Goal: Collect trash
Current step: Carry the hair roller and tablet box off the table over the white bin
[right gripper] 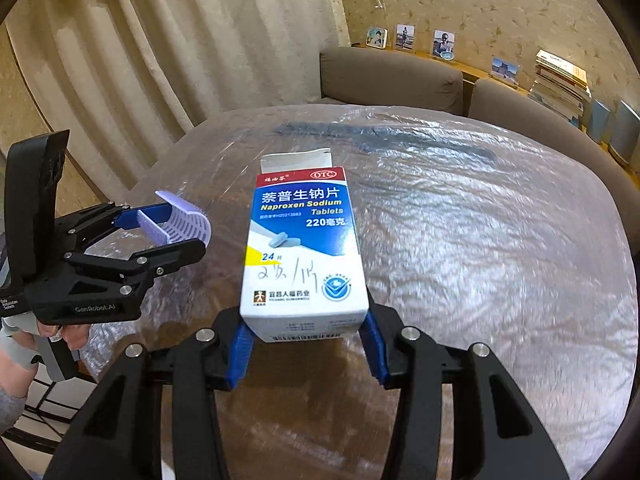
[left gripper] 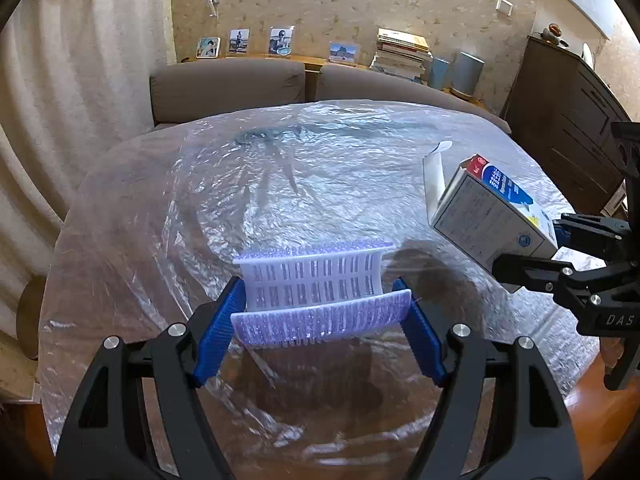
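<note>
— Trash first: what is each hand carrying over the plastic-covered table [left gripper: 132, 208]?

— Going from the biggest piece down. The medicine box [right gripper: 304, 248] is sitting in the right gripper [right gripper: 306, 344], its near end clamped between the blue pads [right gripper: 240, 356], its open flap pointing to the far side. The jaws are closing on the box from both sides, and the box is hanging above the tabletop, not touching it.

— And from the other camera?

— In the left wrist view the same box [left gripper: 486, 216] is showing at the right, tilting up and to the left, with the right gripper [left gripper: 532, 248] reaching in from the right edge.

— The smaller piece?

— A lavender hair roller [left gripper: 316, 296], white ribbed core with bristly ends, is lying crosswise between the fingers of the left gripper [left gripper: 320, 324]. The blue pads [left gripper: 218, 332] are pressing on its two ends, so those jaws are gripping it. It is also hovering over the plastic sheet.

— How is the left hand posing?

— In the right wrist view the left gripper [right gripper: 172, 232] is pointing rightward toward the box, roller [right gripper: 182, 222] at its tip, well apart from the carton. The person's hand [right gripper: 60, 334] is wrapping the handle at the near left, low beside the table's edge.

— Anything behind?

— A brown sofa [left gripper: 228, 88] is standing past the table's far edge.
</note>
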A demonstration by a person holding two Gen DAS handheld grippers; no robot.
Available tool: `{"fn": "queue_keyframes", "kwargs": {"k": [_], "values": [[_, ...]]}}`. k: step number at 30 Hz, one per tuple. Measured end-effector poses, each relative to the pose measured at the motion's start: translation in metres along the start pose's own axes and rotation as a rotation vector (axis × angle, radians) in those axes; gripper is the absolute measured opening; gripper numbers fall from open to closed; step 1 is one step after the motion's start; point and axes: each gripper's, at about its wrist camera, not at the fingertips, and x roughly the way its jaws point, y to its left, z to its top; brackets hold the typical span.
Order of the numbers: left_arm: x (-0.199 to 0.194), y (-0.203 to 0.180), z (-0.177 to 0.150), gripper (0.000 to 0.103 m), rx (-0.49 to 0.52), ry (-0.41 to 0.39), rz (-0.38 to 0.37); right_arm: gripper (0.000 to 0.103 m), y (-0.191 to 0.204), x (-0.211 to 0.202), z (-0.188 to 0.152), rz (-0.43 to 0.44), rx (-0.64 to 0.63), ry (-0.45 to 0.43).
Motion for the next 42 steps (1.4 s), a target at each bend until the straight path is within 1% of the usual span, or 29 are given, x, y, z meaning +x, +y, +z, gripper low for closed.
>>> {"fn": "queue_keyframes", "kwargs": {"k": [10, 28, 33, 42], "values": [[-0.029, -0.015, -0.018, 0.076, 0.011, -0.025, -0.025, 0.046, 0.01, -0.025, -0.026, 0.01, 0.017, -0.011], [-0.075, -0.033, -0.056, 0.076, 0.045, -0.034, -0.049, 0.046, 0.029, -0.064, -0.068, 0.037, 0.036, -0.031], [-0.087, -0.039, -0.068, 0.076, 0.066, -0.03, -0.061, 0.046, 0.035, -0.074, -0.081, 0.054, 0.034, -0.023], [-0.102, -0.049, -0.092, 0.076, 0.096, -0.008, -0.066, 0.046, 0.042, -0.091, -0.11, 0.051, 0.035, 0.008]]}}
